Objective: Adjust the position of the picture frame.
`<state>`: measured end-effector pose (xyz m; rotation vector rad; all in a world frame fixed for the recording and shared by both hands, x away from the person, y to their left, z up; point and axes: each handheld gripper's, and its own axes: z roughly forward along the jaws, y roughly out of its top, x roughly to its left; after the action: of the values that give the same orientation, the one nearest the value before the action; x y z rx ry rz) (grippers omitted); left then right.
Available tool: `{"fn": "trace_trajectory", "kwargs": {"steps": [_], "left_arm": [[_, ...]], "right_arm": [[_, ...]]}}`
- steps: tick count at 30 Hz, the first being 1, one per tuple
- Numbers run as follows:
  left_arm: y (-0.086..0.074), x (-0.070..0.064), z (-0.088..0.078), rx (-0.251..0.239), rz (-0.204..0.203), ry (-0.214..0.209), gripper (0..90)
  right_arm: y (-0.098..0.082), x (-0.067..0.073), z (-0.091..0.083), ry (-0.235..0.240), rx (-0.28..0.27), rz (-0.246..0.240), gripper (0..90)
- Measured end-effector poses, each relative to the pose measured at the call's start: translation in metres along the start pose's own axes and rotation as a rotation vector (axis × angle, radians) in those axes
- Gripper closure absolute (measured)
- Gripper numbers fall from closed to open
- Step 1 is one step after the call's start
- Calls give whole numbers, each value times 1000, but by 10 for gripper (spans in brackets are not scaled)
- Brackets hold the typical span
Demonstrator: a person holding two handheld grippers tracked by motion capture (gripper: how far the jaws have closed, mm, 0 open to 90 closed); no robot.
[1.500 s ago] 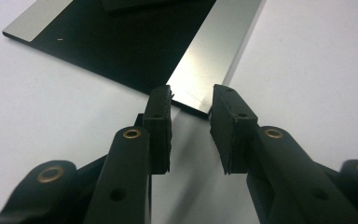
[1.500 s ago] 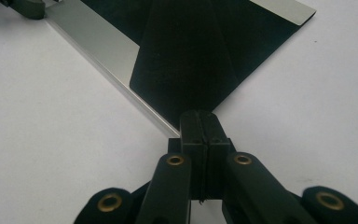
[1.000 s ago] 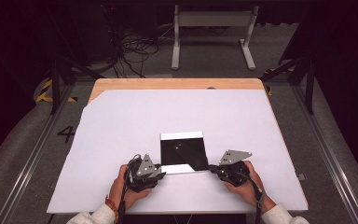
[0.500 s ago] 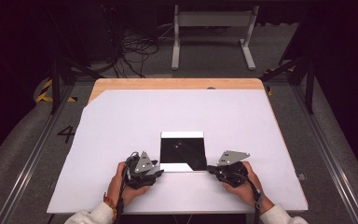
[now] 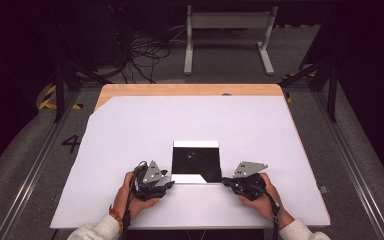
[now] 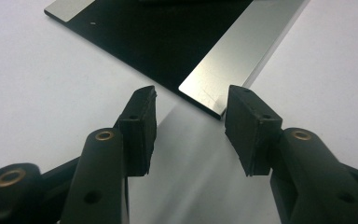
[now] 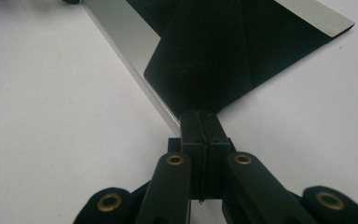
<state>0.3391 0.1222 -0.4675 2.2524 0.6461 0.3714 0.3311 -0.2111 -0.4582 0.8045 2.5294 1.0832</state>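
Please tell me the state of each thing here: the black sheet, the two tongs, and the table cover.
Black sheet: flat on the table, right near corner lifted and pinched.
Left tongs: open, just been opening, sheet corner ahead, not gripped.
Right tongs: shut on the sheet corner.
White cover: spread flat over the table.

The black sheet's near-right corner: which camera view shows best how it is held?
The right gripper view: the right claw is shut on the black sheet, lifting that corner. In the high view the sheet is small, the grip hard to see. The left gripper view shows another corner before the open left claw.
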Motion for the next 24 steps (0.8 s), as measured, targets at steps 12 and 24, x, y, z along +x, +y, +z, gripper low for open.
{"fn": "trace_trajectory", "kwargs": {"steps": [12, 24], "left_arm": [[-7, 6, -20, -15, 25, 26, 448], [-35, 8, -59, -9, 13, 56, 340]], "right_arm": [[1, -3, 0, 18, 4, 3, 900], [7, 0, -11, 41, -2, -7, 876]]}}
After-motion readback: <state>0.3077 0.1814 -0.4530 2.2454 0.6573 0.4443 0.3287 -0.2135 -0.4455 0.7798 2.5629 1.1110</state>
